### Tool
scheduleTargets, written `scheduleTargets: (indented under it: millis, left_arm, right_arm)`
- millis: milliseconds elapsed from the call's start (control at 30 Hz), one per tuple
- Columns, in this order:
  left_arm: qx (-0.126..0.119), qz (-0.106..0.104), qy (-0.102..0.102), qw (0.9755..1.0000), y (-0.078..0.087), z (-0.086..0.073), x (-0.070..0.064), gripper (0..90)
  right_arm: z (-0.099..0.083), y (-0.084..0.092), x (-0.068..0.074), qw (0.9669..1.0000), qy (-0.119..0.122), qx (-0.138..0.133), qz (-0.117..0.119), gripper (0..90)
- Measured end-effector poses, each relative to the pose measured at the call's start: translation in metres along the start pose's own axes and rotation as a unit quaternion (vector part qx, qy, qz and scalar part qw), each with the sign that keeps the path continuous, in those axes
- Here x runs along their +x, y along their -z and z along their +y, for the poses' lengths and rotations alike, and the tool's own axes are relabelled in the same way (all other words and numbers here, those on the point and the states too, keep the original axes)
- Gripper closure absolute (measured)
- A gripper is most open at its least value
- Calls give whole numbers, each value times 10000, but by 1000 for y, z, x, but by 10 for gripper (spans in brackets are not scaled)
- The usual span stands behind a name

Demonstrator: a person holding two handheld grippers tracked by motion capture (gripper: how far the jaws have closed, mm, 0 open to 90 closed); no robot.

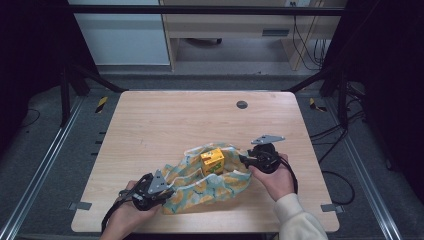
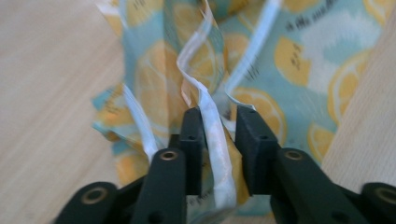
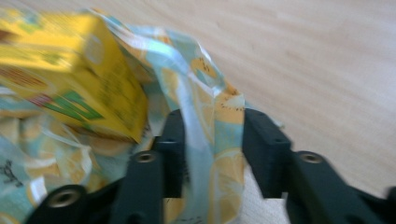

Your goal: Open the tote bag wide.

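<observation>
On lemon-print bag (image 1: 220,182), yellow carton (image 1: 212,161), upright

- The cloth (image 1: 210,182) is thin fabric printed with orange slices on pale blue, with a white hem. It lies crumpled on the near middle of the table, its folds bunched up and its edges raised at the near left and at the right.
- The yellow carton (image 1: 212,161) is a small box with green and red print. It sits tilted on the far part of the cloth, nestled among the folds, one corner pointing up.
</observation>
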State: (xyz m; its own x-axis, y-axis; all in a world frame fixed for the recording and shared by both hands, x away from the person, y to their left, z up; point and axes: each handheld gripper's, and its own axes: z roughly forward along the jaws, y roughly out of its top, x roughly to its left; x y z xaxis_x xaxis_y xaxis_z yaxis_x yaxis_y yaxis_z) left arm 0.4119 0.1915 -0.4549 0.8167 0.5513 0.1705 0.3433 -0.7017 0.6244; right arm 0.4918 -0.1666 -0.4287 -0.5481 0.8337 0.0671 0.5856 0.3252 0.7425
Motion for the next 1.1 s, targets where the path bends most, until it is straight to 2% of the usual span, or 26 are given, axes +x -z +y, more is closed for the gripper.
scheduleTargets:
  millis: [33, 100, 200, 267, 300, 333, 367, 400, 467, 500, 667, 700, 733, 800, 933, 1100]
  left_arm:
    - [-150, 82, 20, 9999, 6, 4, 2, 677]
    - [-234, 102, 70, 9996, 8, 6, 2, 657]
    - [-386, 238, 15, 9990, 18, 15, 5, 585]
    - [-435, 327, -11, 9985, 21, 21, 8, 559]
    - [-451, 357, -9, 9983, 22, 23, 10, 532]
    - [-458, 383, 5, 9982, 23, 27, 14, 532]
    - [-476, 448, 16, 9979, 23, 33, 19, 529]
    - [-476, 448, 16, 9979, 23, 33, 19, 526]
    - [-561, 459, 121, 9973, 18, 41, 25, 518]
    - [-529, 456, 91, 9975, 13, 46, 29, 513]
    - [-466, 391, 117, 9981, 0, 53, 38, 486]
    - [-523, 292, 274, 9978, -7, 55, 43, 480]
    - [-523, 292, 274, 9978, -7, 55, 43, 473]
    - [-533, 186, 325, 9979, -17, 60, 48, 458]
    - [-472, 65, 303, 9984, -26, 63, 50, 434]
    - [-245, -11, 305, 9992, -44, 66, 55, 407]
  right_arm:
    - [3, 5, 3, 10000, 20, -83, -9, 514]
    - [5, 11, 7, 9999, 30, -144, -19, 482]
    - [13, 30, 17, 9988, 197, -423, -122, 380]
    - [15, 37, 21, 9985, 216, -485, -126, 353]
    - [15, 43, 26, 9980, 274, -560, -78, 342]
    - [15, 43, 26, 9980, 274, -560, -78, 342]
    - [14, 48, 35, 9981, 323, -530, 13, 319]
    - [14, 48, 35, 9981, 323, -530, 13, 319]
    - [10, 50, 47, 9973, 449, -552, 160, 307]
    - [8, 52, 53, 9971, 474, -537, 242, 293]
    - [-4, 51, 71, 9961, 612, -491, 403, 244]
    - [-6, 50, 74, 9959, 644, -482, 418, 229]
    - [-6, 50, 74, 9959, 644, -482, 418, 229]
    - [-13, 45, 82, 9953, 721, -419, 492, 194]
    - [-20, 36, 86, 9949, 785, -268, 570, 163]
    - [-32, 18, 93, 9940, 886, -2, 646, 129]
